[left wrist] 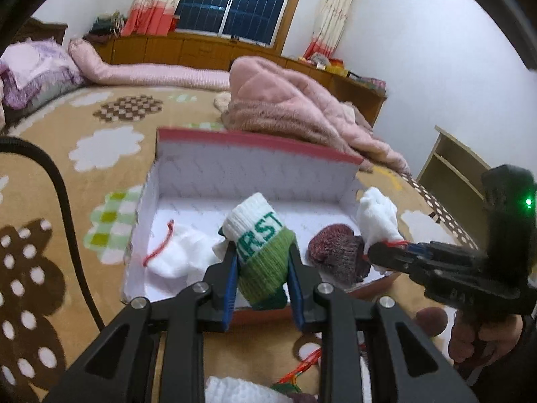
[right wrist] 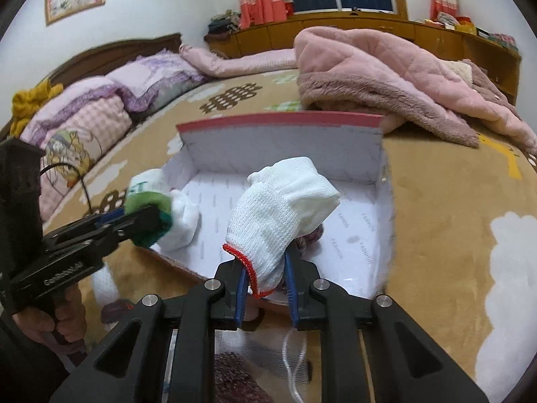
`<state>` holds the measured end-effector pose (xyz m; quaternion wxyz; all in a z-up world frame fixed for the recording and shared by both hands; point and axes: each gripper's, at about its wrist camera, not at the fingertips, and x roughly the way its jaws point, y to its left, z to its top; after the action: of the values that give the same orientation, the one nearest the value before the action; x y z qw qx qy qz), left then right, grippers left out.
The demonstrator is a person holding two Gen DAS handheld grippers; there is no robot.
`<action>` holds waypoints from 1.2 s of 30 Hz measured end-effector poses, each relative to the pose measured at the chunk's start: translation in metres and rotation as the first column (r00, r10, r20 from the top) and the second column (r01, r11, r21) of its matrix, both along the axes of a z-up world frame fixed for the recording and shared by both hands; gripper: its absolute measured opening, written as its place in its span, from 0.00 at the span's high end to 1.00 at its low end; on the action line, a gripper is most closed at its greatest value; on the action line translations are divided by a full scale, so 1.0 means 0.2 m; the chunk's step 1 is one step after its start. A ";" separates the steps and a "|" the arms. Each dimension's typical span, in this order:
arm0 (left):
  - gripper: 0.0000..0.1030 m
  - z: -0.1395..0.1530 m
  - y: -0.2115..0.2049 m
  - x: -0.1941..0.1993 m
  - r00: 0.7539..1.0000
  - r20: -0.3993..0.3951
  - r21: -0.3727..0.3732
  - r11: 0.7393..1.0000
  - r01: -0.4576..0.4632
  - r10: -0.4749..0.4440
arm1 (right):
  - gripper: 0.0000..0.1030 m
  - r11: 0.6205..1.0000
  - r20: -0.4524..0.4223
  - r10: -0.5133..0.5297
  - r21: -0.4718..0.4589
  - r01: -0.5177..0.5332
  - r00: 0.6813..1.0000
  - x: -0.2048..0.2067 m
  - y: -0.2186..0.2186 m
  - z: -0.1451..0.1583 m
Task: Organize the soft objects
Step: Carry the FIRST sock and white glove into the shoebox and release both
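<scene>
An open white-lined box with a red rim sits on the bed. My left gripper is shut on a green and white knit sock with green letters, held over the box's front. My right gripper is shut on a white knit glove with a red cuff, held over the box. Inside the box lie a white glove with a red thread and a maroon knit item. The right gripper with its glove shows at the box's right end; the left gripper with the sock at its left.
The box rests on a tan bedspread with cloud and flower patterns. A pink fleece garment is heaped behind the box. Pillows lie by the headboard. More soft items sit below the grippers. A wooden shelf stands right of the bed.
</scene>
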<state>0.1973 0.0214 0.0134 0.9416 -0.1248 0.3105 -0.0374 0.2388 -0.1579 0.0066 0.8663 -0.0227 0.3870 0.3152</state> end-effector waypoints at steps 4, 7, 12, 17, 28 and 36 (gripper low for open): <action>0.74 -0.06 0.00 0.02 1.000 -0.024 -0.018 1.000 0.012 -0.012 | 0.80 0.999 0.011 0.043 -0.011 -0.043 0.999 -0.02 0.09 -0.01; 0.73 -0.08 -0.02 0.04 0.999 -0.032 -0.018 0.999 0.038 -0.038 | 0.80 0.996 -0.012 0.081 -0.026 -0.081 0.997 -0.01 0.16 -0.05; 0.70 -0.14 -0.04 0.07 0.997 -0.064 0.011 0.999 0.046 -0.046 | 0.79 0.994 -0.067 0.092 -0.051 -0.096 0.994 0.03 0.23 -0.13; 0.66 -0.16 -0.10 0.05 0.999 -0.040 0.090 0.995 0.037 -0.033 | 0.65 0.996 -0.114 0.044 -0.069 -0.052 0.992 0.09 0.23 -0.17; 0.45 -0.17 -0.08 0.04 0.999 -0.036 0.108 0.994 -0.016 0.020 | 0.51 0.993 -0.059 -0.014 -0.117 0.007 0.998 0.08 0.20 -0.16; 0.26 -0.16 -0.06 0.03 1.000 -0.007 0.069 0.998 0.003 -0.003 | 0.42 0.994 -0.029 -0.041 -0.099 0.038 0.999 0.06 0.14 -0.10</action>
<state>0.2031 0.0102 -0.0181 0.9442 -0.0919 0.3152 -0.0277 0.2511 -0.1298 -0.0137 0.8641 -0.0528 0.4157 0.2789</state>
